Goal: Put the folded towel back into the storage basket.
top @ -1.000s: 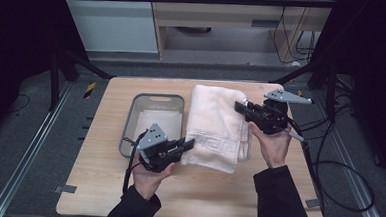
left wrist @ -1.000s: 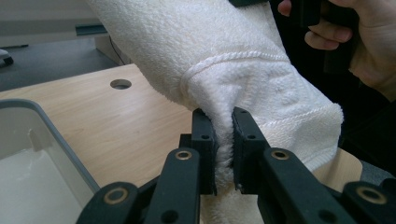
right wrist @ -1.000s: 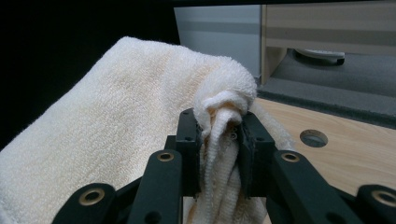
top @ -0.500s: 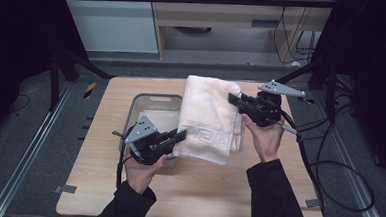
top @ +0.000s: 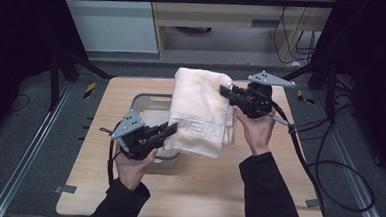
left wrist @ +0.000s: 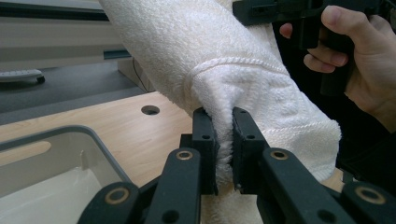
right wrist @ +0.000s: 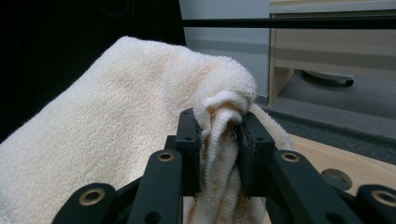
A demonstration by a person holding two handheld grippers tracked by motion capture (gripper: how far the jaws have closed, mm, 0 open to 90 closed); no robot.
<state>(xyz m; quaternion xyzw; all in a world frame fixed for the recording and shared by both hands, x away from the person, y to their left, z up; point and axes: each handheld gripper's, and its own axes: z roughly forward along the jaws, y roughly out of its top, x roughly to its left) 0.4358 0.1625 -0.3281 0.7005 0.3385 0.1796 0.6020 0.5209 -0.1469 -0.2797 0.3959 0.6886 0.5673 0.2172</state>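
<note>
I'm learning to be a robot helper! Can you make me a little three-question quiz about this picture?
1. What white thing do both claws hold?
2. True or false: the towel lies flat on the table.
3. What sits under the towel? A) a grey bin B) a plate C) a book

Key:
1. The folded towel; the left claw pinches its near edge, the right claw its far side.
2. False; it hangs lifted between them.
3. A, the grey bin on the table.

towel [top: 201,109]: cream (key-pattern band, seemingly) | tongs [left wrist: 223,154]: black | bin [top: 146,103]: grey
</note>
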